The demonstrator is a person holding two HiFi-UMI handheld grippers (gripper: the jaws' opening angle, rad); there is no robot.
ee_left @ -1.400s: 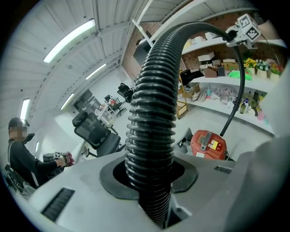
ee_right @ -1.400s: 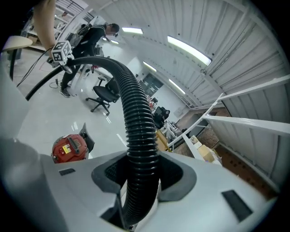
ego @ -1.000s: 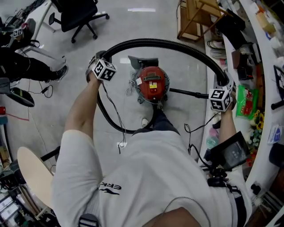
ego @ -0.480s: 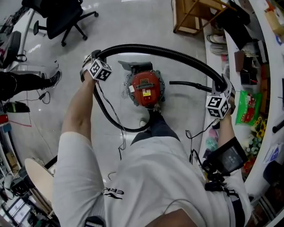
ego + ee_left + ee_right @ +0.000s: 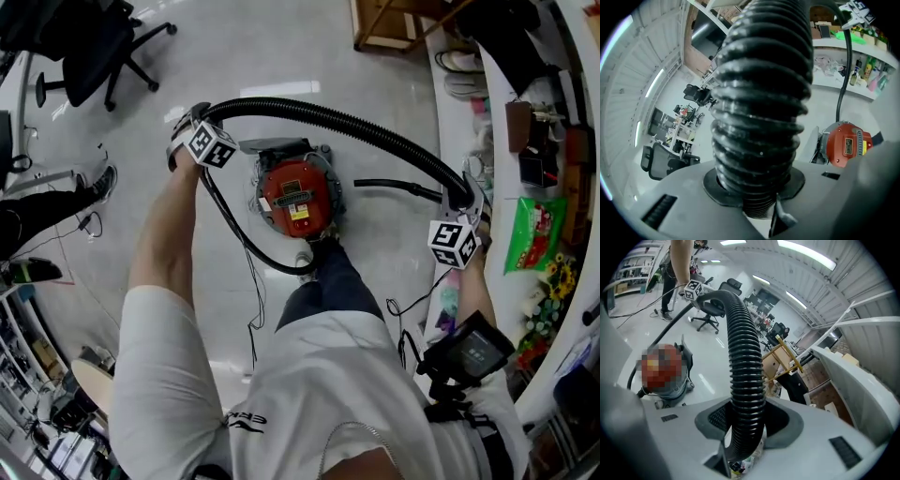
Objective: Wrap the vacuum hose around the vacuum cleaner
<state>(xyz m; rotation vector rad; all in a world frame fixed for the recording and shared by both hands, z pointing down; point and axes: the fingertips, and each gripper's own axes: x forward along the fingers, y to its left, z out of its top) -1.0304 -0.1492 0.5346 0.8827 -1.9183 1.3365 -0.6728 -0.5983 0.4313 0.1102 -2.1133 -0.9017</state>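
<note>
Jaws of left gripper (image 5: 194, 128) and right gripper (image 5: 465, 194) each clamped on black ribbed vacuum hose (image 5: 356, 122). Lower your arc evenly and lay it snug round far side of red domed vacuum cleaner (image 5: 298, 195), avoiding kinks.

Open-plan lab or office workspace, polished grey floor (image 5: 272, 56), black swivel chair (image 5: 89, 52) far left, long white counter (image 5: 454, 127) on the right, crowded with packets (image 5: 532, 234), cluttered shelving (image 5: 680, 133) far off.
</note>
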